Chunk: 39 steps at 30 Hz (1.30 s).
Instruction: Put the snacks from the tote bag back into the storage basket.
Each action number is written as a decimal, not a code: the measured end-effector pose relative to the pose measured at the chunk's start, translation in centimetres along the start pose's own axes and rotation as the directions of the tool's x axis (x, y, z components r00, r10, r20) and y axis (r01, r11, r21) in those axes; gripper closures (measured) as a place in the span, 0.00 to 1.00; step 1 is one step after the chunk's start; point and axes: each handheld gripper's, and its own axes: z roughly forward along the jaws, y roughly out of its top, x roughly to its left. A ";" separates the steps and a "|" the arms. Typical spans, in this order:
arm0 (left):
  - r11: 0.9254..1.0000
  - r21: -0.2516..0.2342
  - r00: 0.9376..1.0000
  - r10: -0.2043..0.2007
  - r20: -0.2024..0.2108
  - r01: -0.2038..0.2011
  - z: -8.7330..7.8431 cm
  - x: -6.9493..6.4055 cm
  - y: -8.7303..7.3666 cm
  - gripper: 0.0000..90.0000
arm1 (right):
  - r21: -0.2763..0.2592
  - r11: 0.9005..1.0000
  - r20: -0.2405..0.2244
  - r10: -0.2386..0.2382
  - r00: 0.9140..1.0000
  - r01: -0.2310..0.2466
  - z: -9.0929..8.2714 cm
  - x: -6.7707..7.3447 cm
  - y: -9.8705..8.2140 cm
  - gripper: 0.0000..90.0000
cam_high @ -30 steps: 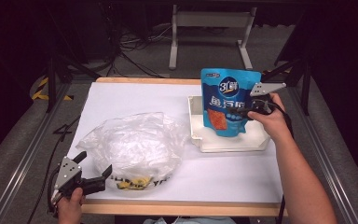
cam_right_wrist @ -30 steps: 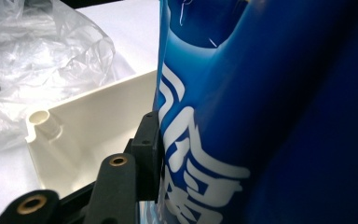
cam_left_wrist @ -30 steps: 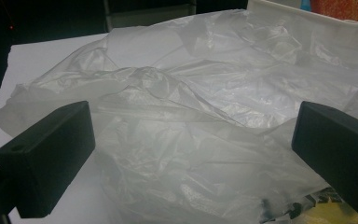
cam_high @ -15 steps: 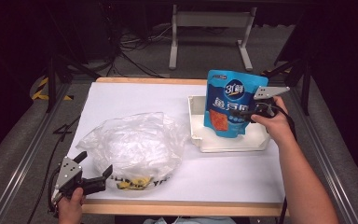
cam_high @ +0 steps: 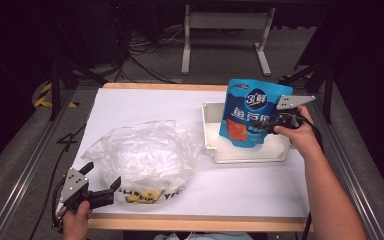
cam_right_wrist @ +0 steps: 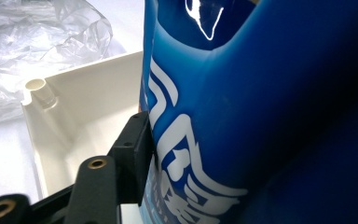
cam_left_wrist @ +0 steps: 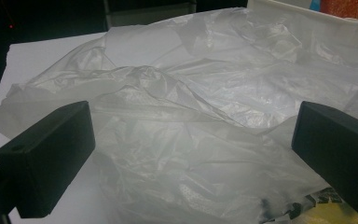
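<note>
At the lower left of the frame, the left gripper waits wide open at the near edge of the crumpled plastic bag on the desk. Farther back at right, the right gripper, jaws just easing apart, flanks the upright blue pouch, which stands in the white tray.

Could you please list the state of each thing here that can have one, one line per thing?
Blue pouch: upright, its bottom in the tray, between the right tongs' jaws.
White tray: flat on the table, holding the pouch.
Plastic bag: crumpled, lying on the table.
Left tongs: open, at the bag's edge.
Right tongs: jaws just been opening, one pad at the pouch.
</note>
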 end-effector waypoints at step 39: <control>1.000 0.001 1.000 0.000 0.008 0.000 0.3 0.0 0.1 0.00 | -0.083 0.994 0.206 0.090 0.974 -0.074 -7.7 2.0 2.0 0.07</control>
